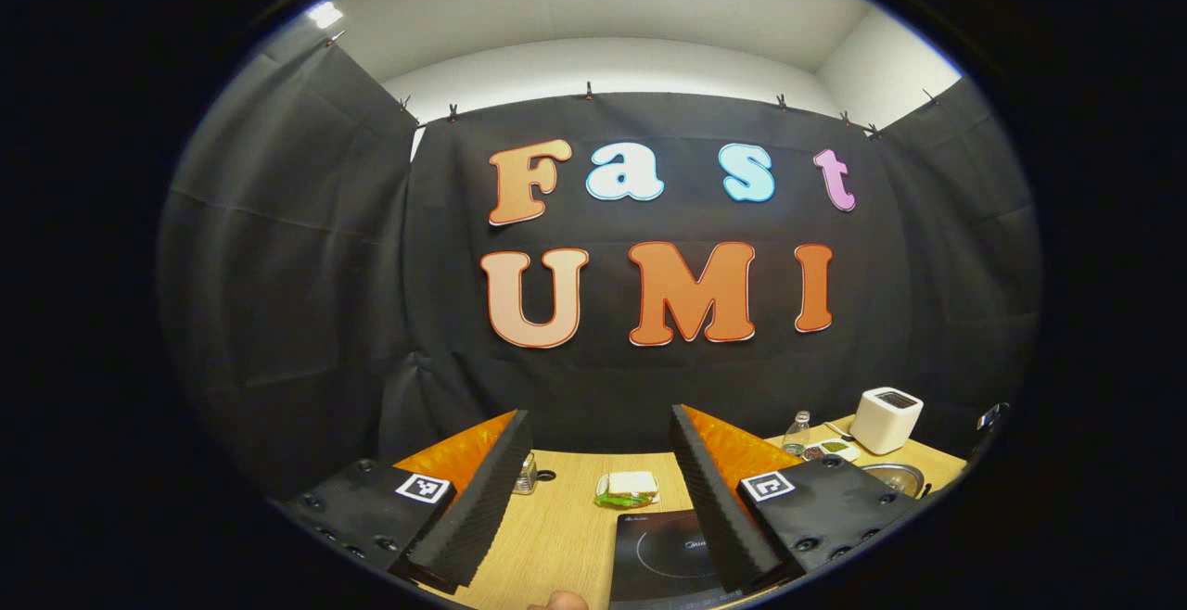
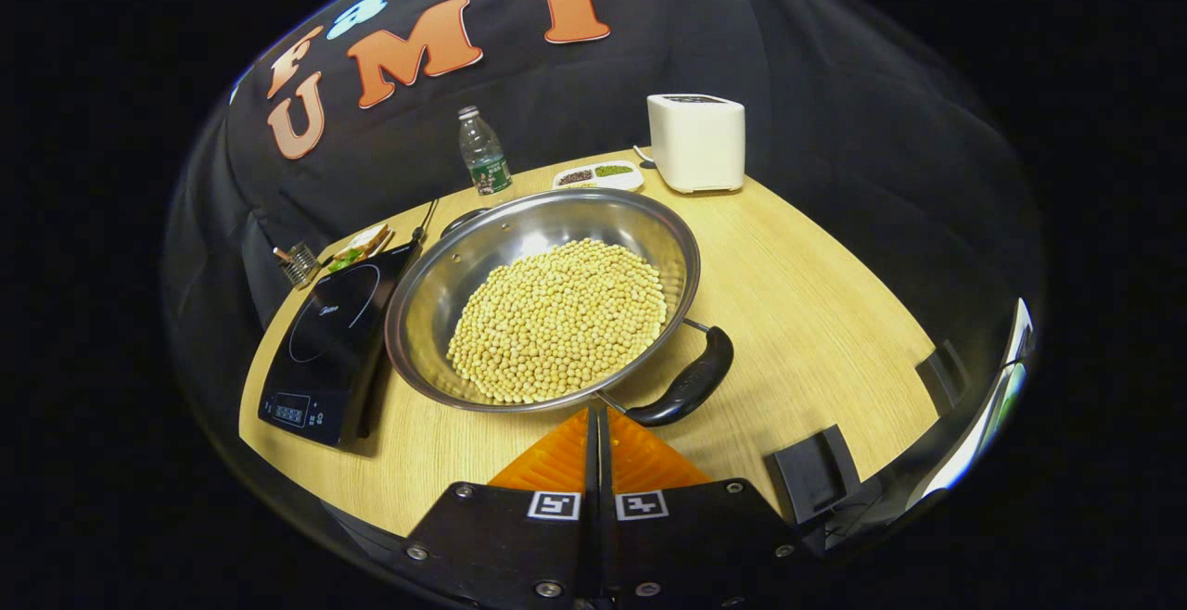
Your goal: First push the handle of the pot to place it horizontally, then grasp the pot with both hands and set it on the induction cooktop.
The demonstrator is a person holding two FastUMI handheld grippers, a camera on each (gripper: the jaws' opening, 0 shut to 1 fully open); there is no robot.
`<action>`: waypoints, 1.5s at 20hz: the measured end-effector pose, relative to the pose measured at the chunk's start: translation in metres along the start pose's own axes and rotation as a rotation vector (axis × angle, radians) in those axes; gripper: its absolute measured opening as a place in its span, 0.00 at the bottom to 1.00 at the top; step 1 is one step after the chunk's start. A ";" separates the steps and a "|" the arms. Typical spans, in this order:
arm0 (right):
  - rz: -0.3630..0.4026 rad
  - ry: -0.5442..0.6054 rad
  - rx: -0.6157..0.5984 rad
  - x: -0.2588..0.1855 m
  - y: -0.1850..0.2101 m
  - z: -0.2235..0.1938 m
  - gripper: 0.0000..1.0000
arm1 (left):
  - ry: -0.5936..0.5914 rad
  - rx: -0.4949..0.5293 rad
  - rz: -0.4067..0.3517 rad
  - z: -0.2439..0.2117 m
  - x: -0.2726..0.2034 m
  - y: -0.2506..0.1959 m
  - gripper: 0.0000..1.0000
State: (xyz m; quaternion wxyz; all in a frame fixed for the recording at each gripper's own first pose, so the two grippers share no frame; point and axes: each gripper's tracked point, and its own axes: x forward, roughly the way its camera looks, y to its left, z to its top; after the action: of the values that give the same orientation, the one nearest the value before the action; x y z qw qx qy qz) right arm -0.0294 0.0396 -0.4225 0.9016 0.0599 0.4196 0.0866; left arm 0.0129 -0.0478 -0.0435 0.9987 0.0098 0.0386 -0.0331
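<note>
The steel pot sits on the wooden table, wide and shallow, filled across its bottom with pale yellow beans. Its near handle is black and angles off the rim toward the lower right; a second dark handle shows at the far rim. The pot's left edge lies just beside the black induction cooktop, which rests flat on the table.

The right gripper hovers just short of the pot's near rim, its fingers pressed together with nothing between them, the tips close to the base of the near handle.

The left gripper is held higher and faces the booth wall, fingers spread wide apart and empty. Between them lie a sandwich and a corner of the cooktop.

Behind the pot stand a plastic bottle, a small white dish of seasonings and a white toaster. A small glass jar sits at the table's far left edge.
</note>
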 end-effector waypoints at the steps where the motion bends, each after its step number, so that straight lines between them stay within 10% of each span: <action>1: -0.001 -0.001 0.012 0.001 -0.003 0.002 0.00 | 0.002 0.000 -0.005 0.000 0.002 -0.003 0.98; 30: -0.140 -0.066 0.073 0.051 -0.070 0.066 0.00 | 0.051 0.029 -0.106 -0.032 0.049 -0.086 1.00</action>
State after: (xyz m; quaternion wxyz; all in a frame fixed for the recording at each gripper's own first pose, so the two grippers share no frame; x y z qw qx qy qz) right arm 0.0603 -0.0208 -0.4308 0.9160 0.0660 0.3958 0.0059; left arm 0.0533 -0.1360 -0.0810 0.9940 0.0231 0.0641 -0.0861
